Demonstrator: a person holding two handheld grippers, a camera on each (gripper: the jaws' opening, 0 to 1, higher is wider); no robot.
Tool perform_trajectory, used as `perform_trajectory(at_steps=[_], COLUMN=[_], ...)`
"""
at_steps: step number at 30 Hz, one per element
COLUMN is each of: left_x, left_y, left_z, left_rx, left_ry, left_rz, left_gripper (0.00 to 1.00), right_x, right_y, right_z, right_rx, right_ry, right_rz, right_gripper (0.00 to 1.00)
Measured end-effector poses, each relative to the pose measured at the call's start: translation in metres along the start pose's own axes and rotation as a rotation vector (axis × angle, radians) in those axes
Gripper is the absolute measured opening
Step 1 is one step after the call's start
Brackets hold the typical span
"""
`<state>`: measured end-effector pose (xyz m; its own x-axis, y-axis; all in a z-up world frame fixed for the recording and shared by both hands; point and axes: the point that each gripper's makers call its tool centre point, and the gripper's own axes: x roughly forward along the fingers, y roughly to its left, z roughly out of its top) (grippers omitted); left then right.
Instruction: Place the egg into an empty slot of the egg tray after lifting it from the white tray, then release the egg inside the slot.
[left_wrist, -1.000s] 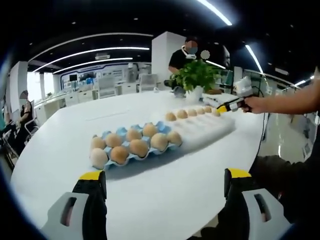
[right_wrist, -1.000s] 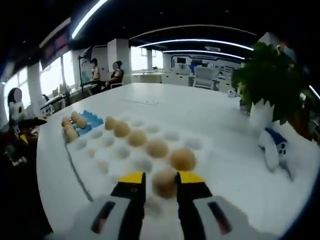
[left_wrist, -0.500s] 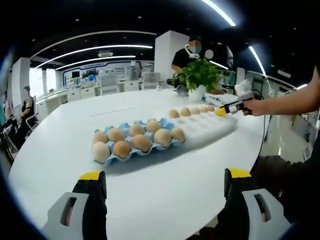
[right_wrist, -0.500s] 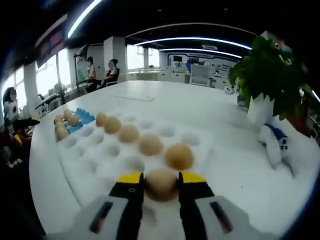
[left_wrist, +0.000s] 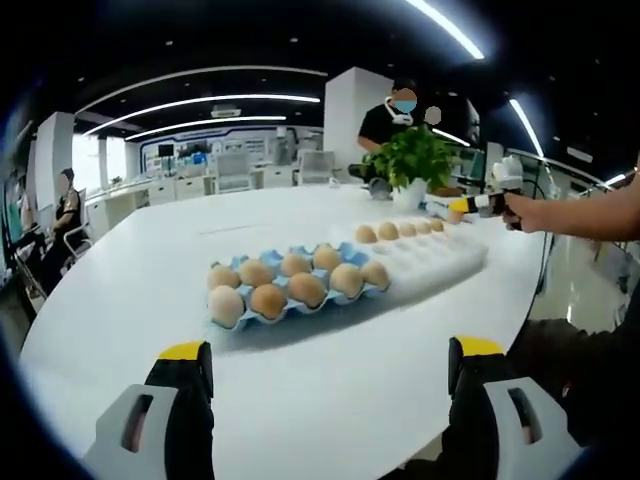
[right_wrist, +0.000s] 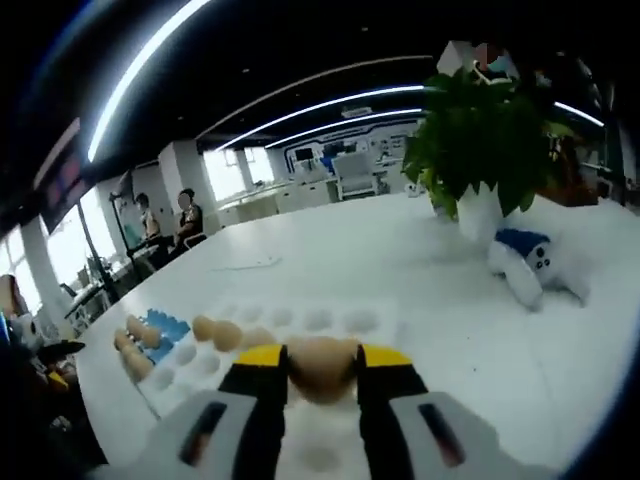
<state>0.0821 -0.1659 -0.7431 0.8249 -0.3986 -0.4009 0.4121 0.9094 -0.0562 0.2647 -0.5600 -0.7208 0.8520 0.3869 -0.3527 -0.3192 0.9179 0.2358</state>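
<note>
My right gripper (right_wrist: 322, 360) is shut on a tan egg (right_wrist: 322, 366), held up above the white tray (right_wrist: 300, 322). A few eggs (right_wrist: 214, 329) lie in a row on that tray's left part. Beyond its left end sits the blue egg tray (right_wrist: 160, 328) with eggs in it. In the left gripper view the blue egg tray (left_wrist: 296, 288) lies mid-table holding several eggs, with the white tray (left_wrist: 430, 258) to its right. The right gripper (left_wrist: 470, 205), in a person's hand, hangs above the white tray's far end. My left gripper (left_wrist: 330, 368) stands open over bare table.
A potted green plant (right_wrist: 480, 135) and a white-and-blue soft toy (right_wrist: 528, 268) stand on the white table (left_wrist: 150, 300) behind the white tray. People sit at far desks, and one stands by the plant (left_wrist: 415, 160).
My right gripper has risen with the egg between its jaws, away from the white tray. The left gripper view has shifted slightly; its gripper stays open.
</note>
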Motion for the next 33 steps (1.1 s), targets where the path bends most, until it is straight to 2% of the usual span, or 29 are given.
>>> perform_trajectory(at_steps=[3, 8, 9, 13, 15, 16, 21, 26, 30, 33], left_x=[0.000, -0.001, -0.001, 0.000, 0.000, 0.000, -0.003, -0.010, -0.014, -0.019], left_y=[-0.001, -0.002, -0.003, -0.006, -0.007, -0.008, -0.006, -0.003, 0.001, 0.005], left_z=[-0.001, -0.001, -0.002, -0.006, -0.006, -0.006, -0.005, -0.007, -0.010, -0.010], left_rx=[0.000, 0.001, 0.003, 0.016, 0.017, 0.018, 0.023, 0.020, 0.018, 0.014], left_ry=[0.002, -0.003, 0.000, 0.006, 0.007, 0.006, 0.002, -0.006, -0.001, -0.002], left_rz=[-0.003, -0.005, -0.006, -0.013, -0.017, -0.019, -0.012, 0.007, 0.020, 0.032], left_gripper=[1.00, 1.00, 1.00, 1.00, 1.00, 1.00, 1.00, 1.00, 1.00, 1.00], right_x=[0.001, 0.007, 0.009, 0.019, 0.029, 0.031, 0.049, 0.070, 0.085, 0.092], right_y=[0.004, 0.023, 0.032, 0.057, 0.077, 0.080, 0.131, 0.172, 0.205, 0.222], right_z=[-0.004, -0.005, -0.007, -0.007, -0.011, -0.012, -0.018, -0.022, -0.030, -0.038], right_rx=[0.036, 0.156, 0.192, 0.223, 0.248, 0.250, 0.262, 0.230, 0.202, 0.160], right_ry=[0.013, 0.008, 0.014, 0.006, 0.028, 0.030, 0.062, 0.105, 0.141, 0.171], right_rz=[0.007, 0.056, 0.077, 0.120, 0.163, 0.167, 0.248, 0.349, 0.401, 0.440], right_gripper=[0.27, 0.27, 0.27, 0.27, 0.27, 0.27, 0.27, 0.27, 0.27, 0.27])
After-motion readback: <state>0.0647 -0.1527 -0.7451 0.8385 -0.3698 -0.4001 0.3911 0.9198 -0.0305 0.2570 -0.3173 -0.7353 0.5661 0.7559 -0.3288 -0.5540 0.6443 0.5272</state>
